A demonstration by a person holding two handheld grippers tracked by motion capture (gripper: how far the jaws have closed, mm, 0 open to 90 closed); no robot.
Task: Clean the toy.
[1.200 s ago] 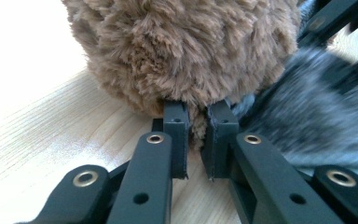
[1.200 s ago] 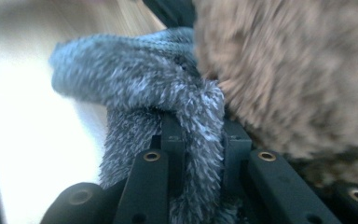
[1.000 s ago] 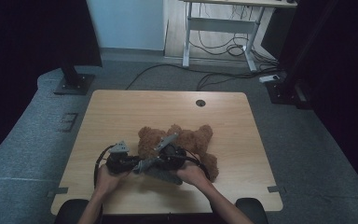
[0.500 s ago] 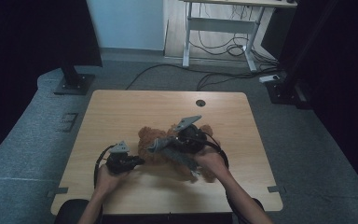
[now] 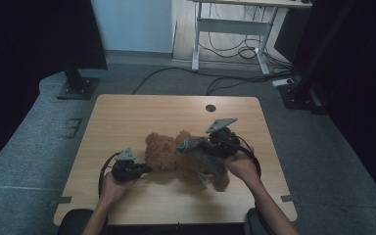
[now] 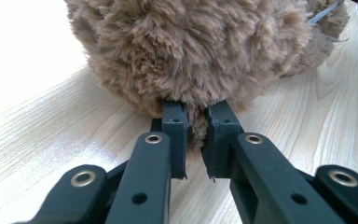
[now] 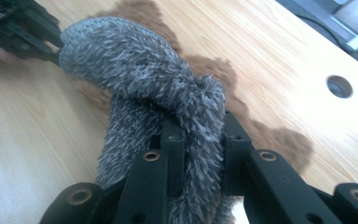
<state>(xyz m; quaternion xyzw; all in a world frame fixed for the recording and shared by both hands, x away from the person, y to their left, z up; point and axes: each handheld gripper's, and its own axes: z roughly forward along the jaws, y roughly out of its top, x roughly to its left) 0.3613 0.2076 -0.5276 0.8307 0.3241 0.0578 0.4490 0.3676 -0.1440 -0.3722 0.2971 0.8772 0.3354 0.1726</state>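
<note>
A brown teddy bear (image 5: 165, 154) lies on the wooden table (image 5: 127, 117). My left gripper (image 5: 148, 169) is at the bear's left end, and in the left gripper view its jaws are shut (image 6: 196, 116) on a tuft of the bear's fur (image 6: 191, 51). Above the bear's right half, my right gripper (image 5: 203, 146) is raised off the table. It is shut (image 7: 200, 128) on a grey fuzzy cloth (image 7: 140, 70), which drapes from the jaws down onto the bear (image 7: 279, 140). In the right gripper view the left gripper (image 7: 28, 32) shows at the top left.
A round cable hole (image 5: 210, 107) sits near the table's far edge. Behind the table, cables (image 5: 235, 78) trail across the grey carpet under a white desk frame (image 5: 196, 44). A black stand foot (image 5: 76, 85) rests at the far left.
My right gripper has risen and moved right across the bear, carrying the grey cloth with it. The left gripper has stayed put on the bear's fur.
</note>
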